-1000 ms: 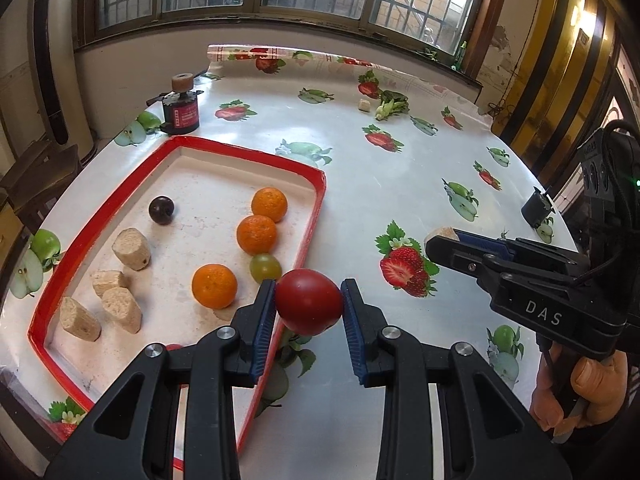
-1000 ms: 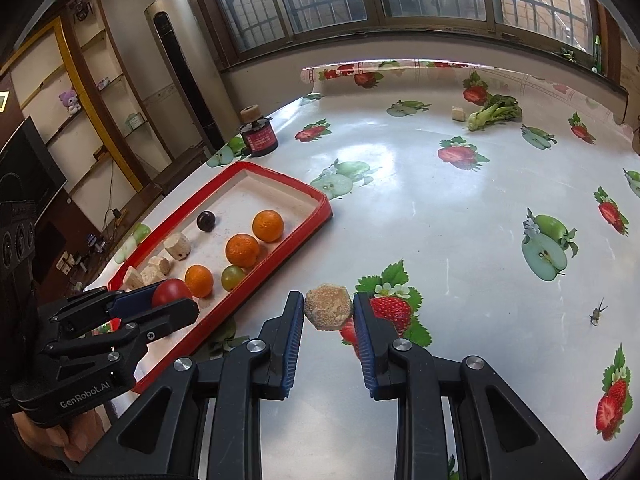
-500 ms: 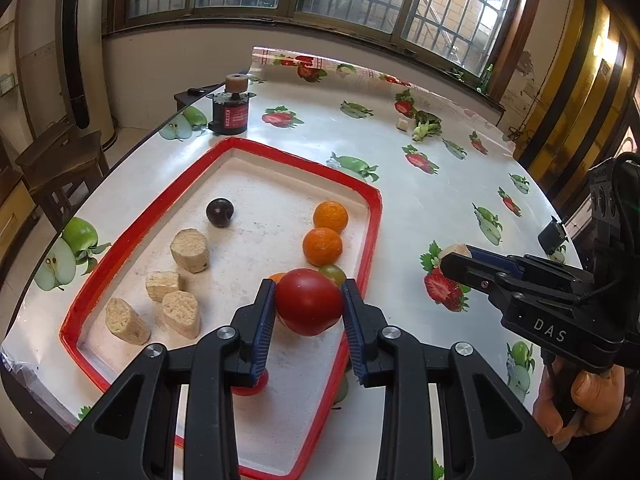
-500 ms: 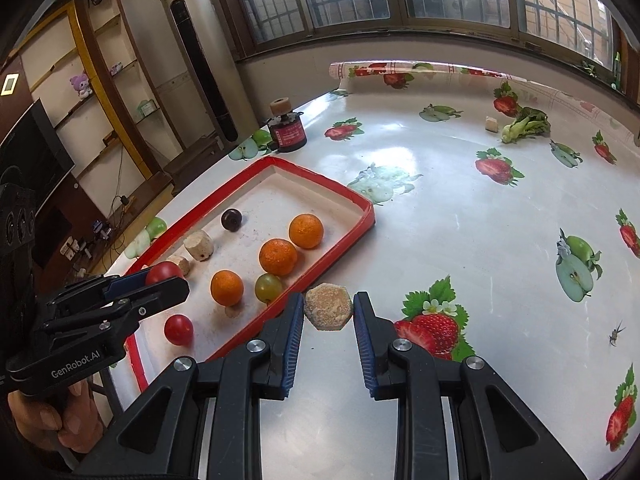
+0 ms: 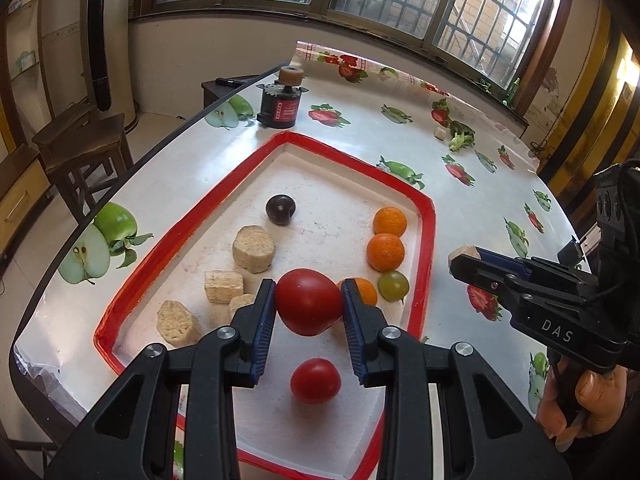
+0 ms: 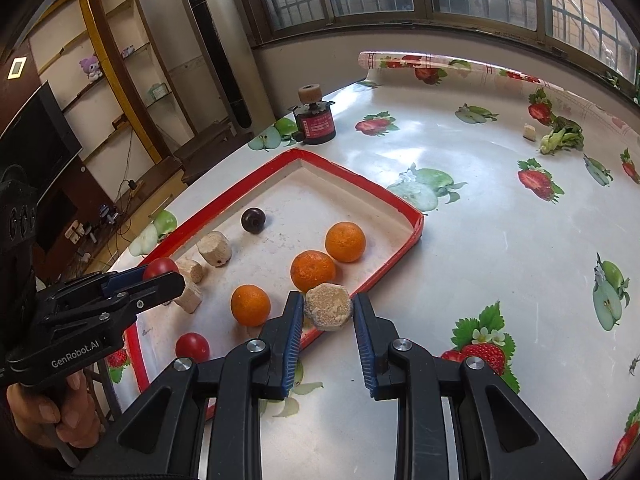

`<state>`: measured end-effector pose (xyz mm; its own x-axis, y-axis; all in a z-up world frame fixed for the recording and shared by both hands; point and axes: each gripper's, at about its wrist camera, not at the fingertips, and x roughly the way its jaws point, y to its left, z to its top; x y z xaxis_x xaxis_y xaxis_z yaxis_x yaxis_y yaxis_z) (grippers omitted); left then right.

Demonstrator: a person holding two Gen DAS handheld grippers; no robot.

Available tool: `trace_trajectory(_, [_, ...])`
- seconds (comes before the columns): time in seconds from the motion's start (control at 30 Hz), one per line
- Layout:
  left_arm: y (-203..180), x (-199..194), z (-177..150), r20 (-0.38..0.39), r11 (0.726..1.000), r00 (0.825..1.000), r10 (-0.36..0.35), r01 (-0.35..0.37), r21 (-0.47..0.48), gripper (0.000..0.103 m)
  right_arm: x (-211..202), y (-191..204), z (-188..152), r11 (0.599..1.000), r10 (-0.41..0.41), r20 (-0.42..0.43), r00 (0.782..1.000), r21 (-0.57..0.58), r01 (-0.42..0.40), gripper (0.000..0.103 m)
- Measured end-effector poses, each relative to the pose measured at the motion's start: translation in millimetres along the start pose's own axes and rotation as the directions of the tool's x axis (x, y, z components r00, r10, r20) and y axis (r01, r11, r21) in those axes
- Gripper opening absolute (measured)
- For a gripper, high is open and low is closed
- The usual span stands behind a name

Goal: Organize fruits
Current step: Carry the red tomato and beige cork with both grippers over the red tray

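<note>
Tray (image 5: pixel 428 216) lies straight below and ahead of the left gripper (image 5: pixel 309 304); from the right gripper (image 6: pixel 327 308) its near-right rim sits just under and left of the fingertips. Everything sorted so far is inside that red rim.

Left gripper pinches the big tomato (image 5: pixel 309 306) between its blue pads, held clear above the tray floor. Directly beneath and a little nearer than the fingertips: a small tomato (image 5: pixel 315 381), resting on the tray. Likely drop spot is just beside it (like with like, judging by the groups). Tomato's pointed end tilts down and right; no real long axis to worry about.

Right gripper is closed on a tan block (image 6: pixel 329 306), hexagonal face toward the camera, hanging over the tray edge. Its kin, the tan chunks (image 5: pixel 254 249), lie left of the left gripper's fingers, so well across the tray from the right one. Left gripper stands between.

Oranges (image 6: pixel 313 271) line up ahead-right of the left fingers, grape (image 5: pixel 393 286) just beside them; a dark plum (image 5: pixel 281 209) farther ahead.

Judgement: left arm is nearer its target; straight descent suffices. Right must wait or reach round.
</note>
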<state>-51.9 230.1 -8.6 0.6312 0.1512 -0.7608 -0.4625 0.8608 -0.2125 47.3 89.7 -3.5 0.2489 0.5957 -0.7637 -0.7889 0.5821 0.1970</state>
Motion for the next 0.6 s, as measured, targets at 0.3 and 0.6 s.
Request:
trace_trajectory(0.3, [26.1,-3.3,-15.8,-0.018,0.999,1.0,0.024,-0.024,-0.035,0.03,20.1,21.4,4.5,0.999,0.036,-0.026,0.999,-0.036,-0.037,0.026])
trace_trajectory(0.6, [32.4,-0.6,-41.4,-0.064,0.999,0.998,0.018,-0.021,-0.043,0.03,31.8,47.1,-8.8,0.993,0.073,-0.059,0.996,-0.083,-0.078,0.026])
